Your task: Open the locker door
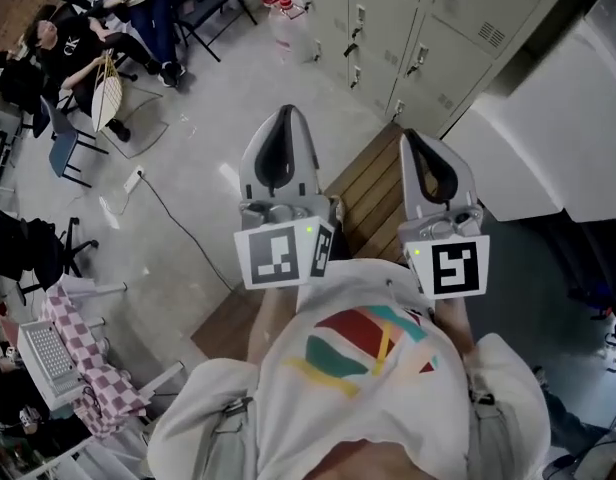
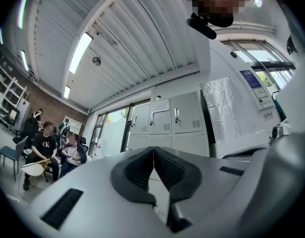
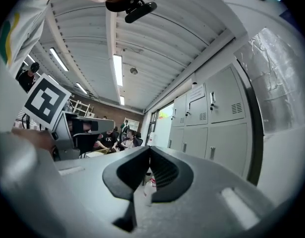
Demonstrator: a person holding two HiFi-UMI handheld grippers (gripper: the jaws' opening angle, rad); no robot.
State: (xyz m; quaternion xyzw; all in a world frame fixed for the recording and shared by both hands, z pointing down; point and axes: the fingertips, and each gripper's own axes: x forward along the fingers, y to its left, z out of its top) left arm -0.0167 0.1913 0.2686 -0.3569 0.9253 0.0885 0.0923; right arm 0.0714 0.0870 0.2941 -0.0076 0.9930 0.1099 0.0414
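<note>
**Locker door**: grey metal, one of a bank of lockers in stacked rows, each door with a small handle and a vent. All doors in view are shut. The bank stands at the far edge of the floor, well apart from both grippers.

**Head view.**
- Two grippers are held side by side in front of the person's chest, both pointing toward the lockers.
- The left gripper and the right gripper are clenched and hold nothing.
- Two marker cubes, one on each gripper: left, right.
- The person's white shirt with a coloured print fills the lower frame.
- One slatted wooden bench lies below the grippers.
- The grey concrete floor has one cable trailing across it.
- Large bottles with red caps, at least two, stand beside the lockers.
- Seated people are at the far left.
- A white cabinet stands at the right.

**Left gripper view.**
- The left gripper has its jaws closed tip to tip, with nothing between them.
- The lockers are straight ahead, in two rows.
- A foil-covered panel is to their right.
- The ribbed white ceiling carries strip lights.
- A brick wall is at the far left.

**Right gripper view.**
- The right gripper has its jaws pressed together and empty.
- The lockers are ahead on the right.
- One bottle shows past the jaws.
- The left gripper's marker cube is at the left.
</note>
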